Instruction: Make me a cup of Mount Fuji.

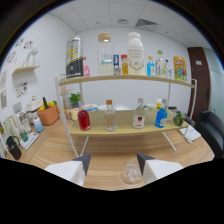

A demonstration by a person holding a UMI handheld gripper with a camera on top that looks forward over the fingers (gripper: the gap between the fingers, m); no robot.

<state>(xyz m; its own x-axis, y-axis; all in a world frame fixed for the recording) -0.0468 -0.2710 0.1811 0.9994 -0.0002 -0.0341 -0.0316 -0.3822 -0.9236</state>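
Tool (pixel 114 161) spread wide, holding nothing, low centre frame. Glass (pixel 131 172) standing on desk (pixel 100 150) just ahead, near the right finger, apparently staged to receive ingredients from shelf (pixel 125 129) bottles.

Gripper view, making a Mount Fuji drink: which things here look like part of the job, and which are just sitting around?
Likely for the job:
gripper, fingers open
clear glass between the fingers
red bottle
clear bottle
blue bottle

Probably just lying about:
orange pot
small plant
tall jars on the top shelf
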